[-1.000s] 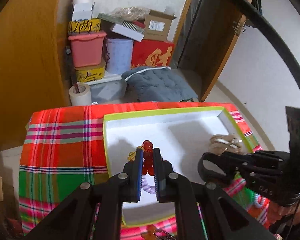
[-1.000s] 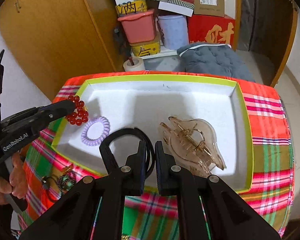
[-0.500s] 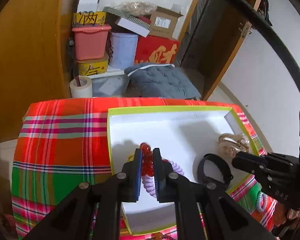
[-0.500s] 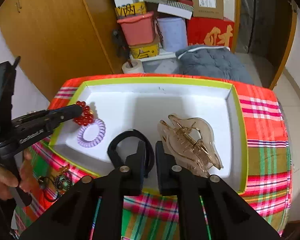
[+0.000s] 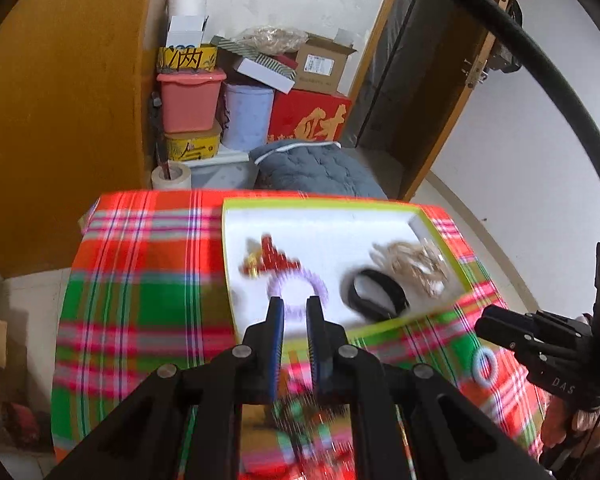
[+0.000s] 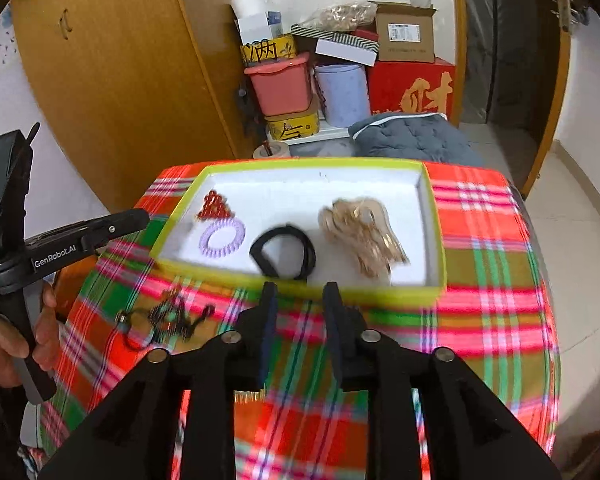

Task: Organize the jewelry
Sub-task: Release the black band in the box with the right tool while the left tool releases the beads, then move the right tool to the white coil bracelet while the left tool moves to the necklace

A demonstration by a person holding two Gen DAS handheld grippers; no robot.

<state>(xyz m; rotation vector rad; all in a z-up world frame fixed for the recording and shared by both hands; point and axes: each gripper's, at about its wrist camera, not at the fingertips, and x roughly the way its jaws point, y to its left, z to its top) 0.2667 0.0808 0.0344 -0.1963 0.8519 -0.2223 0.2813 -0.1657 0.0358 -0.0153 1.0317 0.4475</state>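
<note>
Right gripper hovered with fingers parted, nothing between them, short of near rim of white shallow tray with lime-green edge. Left gripper likewise parted and empty, by tray's near-left corner.

Inside tray, left to right: red bead bracelet, lilac spiral hair tie, black looped band, amber hair claw.

Dark tangled bead-and-cord piece lay outside tray on plaid cloth, off tray's near-left corner, stretched roughly along near rim. It sat left of right fingers, nearer left gripper; likely next pick.
</note>
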